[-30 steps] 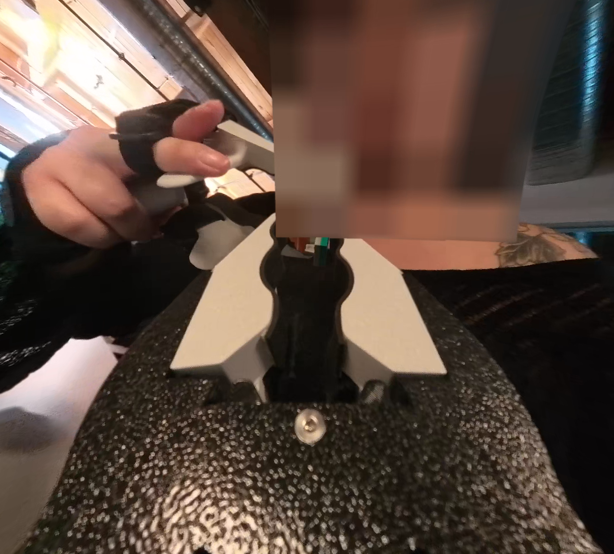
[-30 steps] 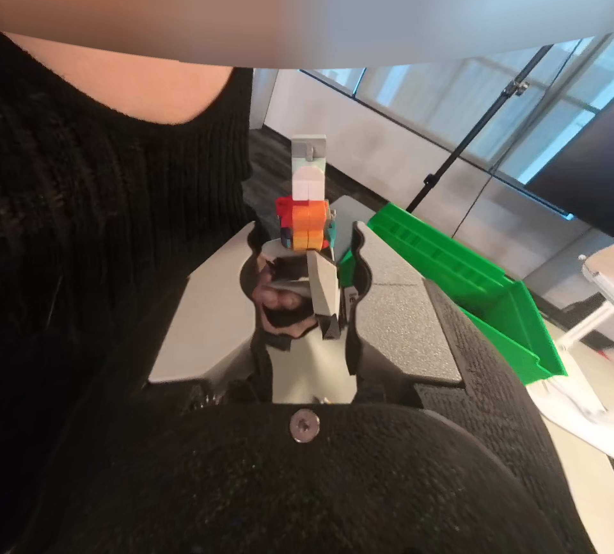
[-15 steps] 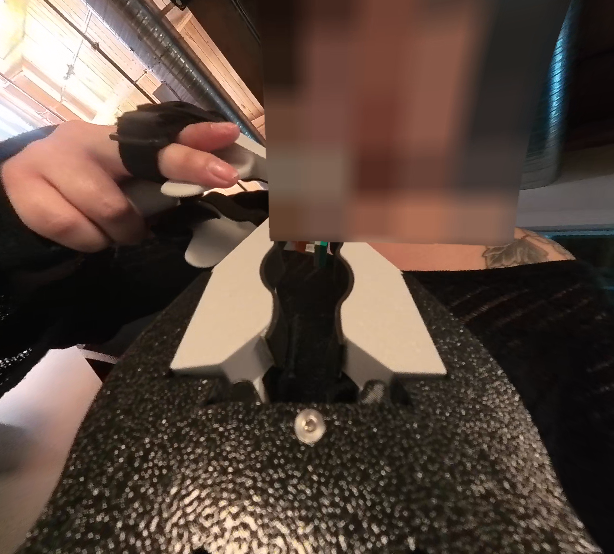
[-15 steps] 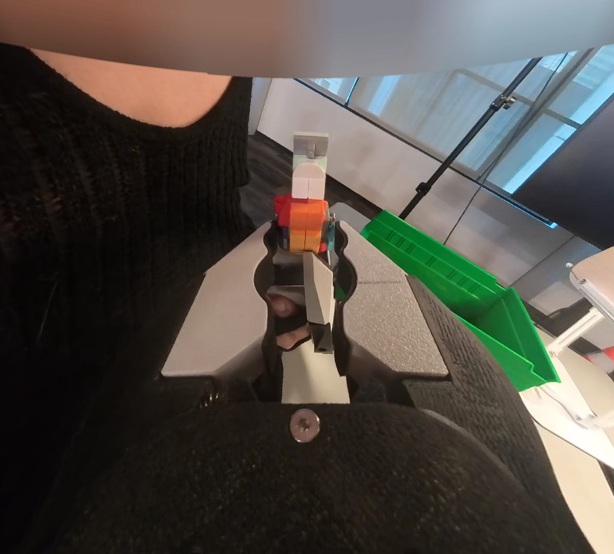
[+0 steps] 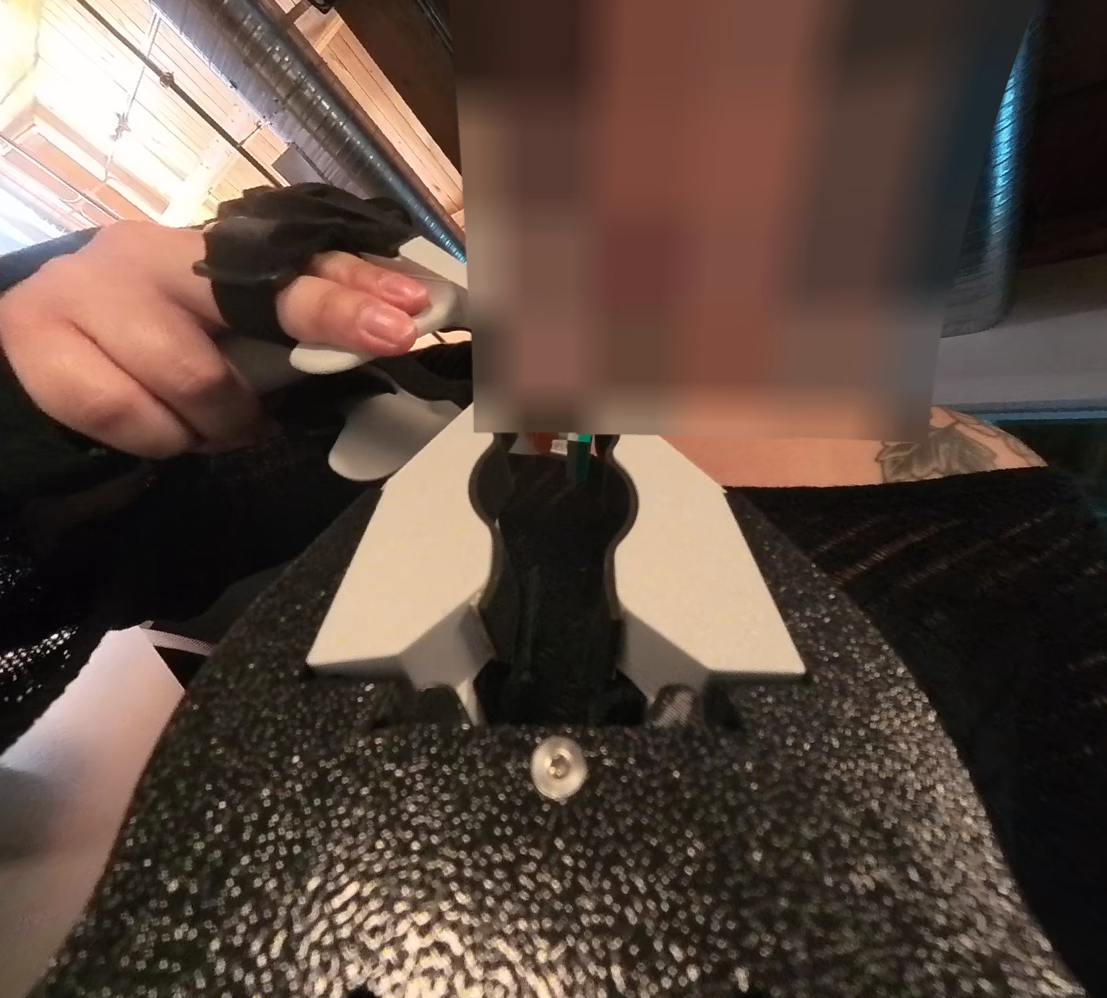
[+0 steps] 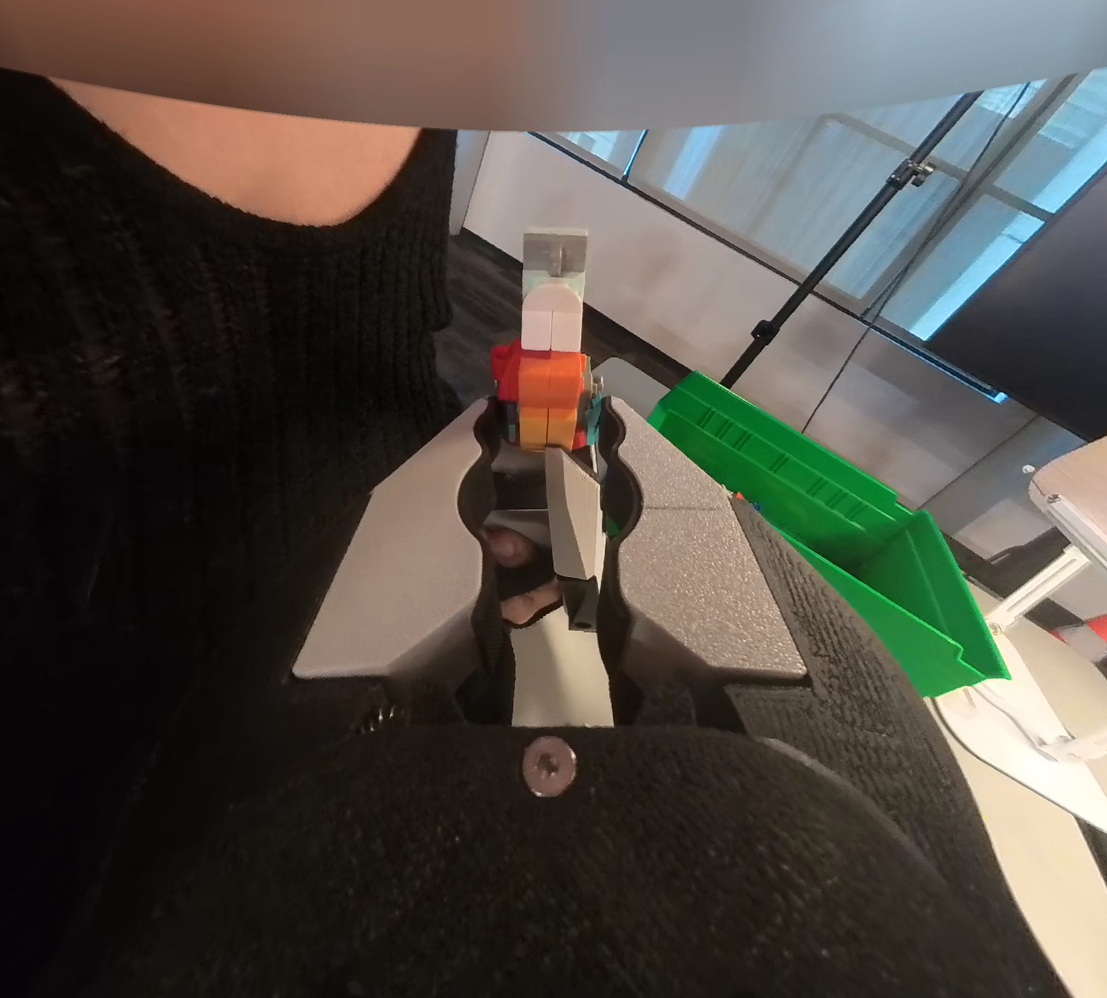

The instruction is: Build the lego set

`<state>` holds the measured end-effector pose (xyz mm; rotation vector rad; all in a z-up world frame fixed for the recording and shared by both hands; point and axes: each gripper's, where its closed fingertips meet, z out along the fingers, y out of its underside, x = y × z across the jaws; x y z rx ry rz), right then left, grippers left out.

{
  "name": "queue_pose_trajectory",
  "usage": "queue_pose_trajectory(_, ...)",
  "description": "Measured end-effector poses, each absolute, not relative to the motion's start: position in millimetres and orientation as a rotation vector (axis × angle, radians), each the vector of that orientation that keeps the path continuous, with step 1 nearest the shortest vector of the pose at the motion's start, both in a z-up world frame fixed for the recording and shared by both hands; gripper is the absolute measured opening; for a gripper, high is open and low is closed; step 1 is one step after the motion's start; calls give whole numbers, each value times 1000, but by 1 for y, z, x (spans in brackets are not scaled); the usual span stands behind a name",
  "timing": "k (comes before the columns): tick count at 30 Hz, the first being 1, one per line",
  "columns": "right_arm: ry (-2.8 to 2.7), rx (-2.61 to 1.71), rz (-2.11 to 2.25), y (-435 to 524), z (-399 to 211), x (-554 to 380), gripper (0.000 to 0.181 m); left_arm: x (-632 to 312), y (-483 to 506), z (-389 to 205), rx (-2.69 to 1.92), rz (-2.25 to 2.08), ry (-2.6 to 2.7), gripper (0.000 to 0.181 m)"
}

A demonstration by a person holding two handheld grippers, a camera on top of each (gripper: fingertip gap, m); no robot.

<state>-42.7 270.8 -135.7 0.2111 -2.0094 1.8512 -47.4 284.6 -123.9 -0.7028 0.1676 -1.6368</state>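
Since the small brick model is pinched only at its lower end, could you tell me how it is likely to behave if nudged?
The lego model is probably rigid but snap-apart. Its grey and white top stands well beyond the right gripper, so a sideways nudge could lever pieces off. It looks light, so the hold should suffice.

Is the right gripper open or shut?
Shut. The right gripper has its jaws pinching the bottom of the lego model, which sticks up past them.

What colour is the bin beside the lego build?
Bright green bin, to the right of the lego build; clearest in the right wrist view.
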Motion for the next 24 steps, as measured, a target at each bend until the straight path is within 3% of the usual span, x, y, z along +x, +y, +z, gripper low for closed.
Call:
queue_pose_trajectory(17,-1982,166,1854,274,-136,-45,32,-48,285,-124,-712,-1602,155,24)
queue_pose_trajectory(20,-2026,47,1770,291,-145,-63,62,-59,283,-129,-780,-1475,107,23)
queue_pose_trajectory(24,-2157,-346,1589,340,-188,-98,59,-73,294,-151,-1062,-1090,-3,23)
